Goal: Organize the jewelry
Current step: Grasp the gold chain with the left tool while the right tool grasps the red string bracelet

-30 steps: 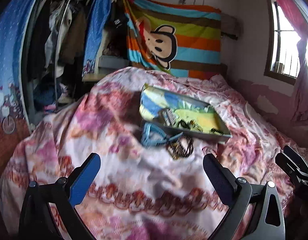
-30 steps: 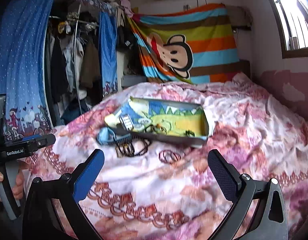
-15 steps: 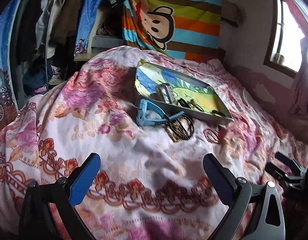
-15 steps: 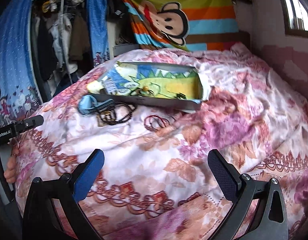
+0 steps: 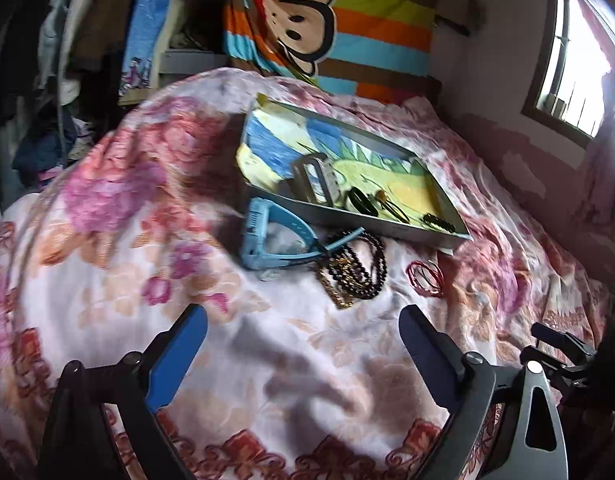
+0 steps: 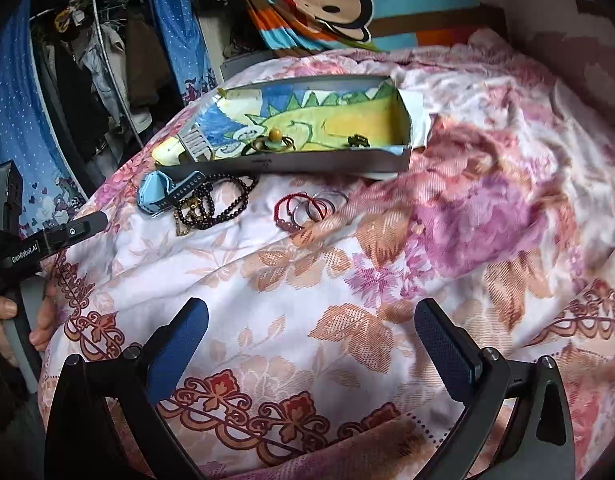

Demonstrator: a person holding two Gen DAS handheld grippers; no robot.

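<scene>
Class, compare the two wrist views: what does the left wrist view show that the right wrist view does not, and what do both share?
Only the left wrist view: a bright window and the right claw's body at the edge. Only the right wrist view: a hand holding the left claw's handle. Both share the gray box, blue watch, dark beads and red bracelets on the floral blanket.

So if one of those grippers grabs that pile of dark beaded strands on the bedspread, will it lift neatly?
Probably not. The dark beaded strands lie in limp, overlapping loops, so they would likely droop and trail. They also touch the blue watch, which may get dragged along. The round beads look smooth, perhaps slippery.
</scene>
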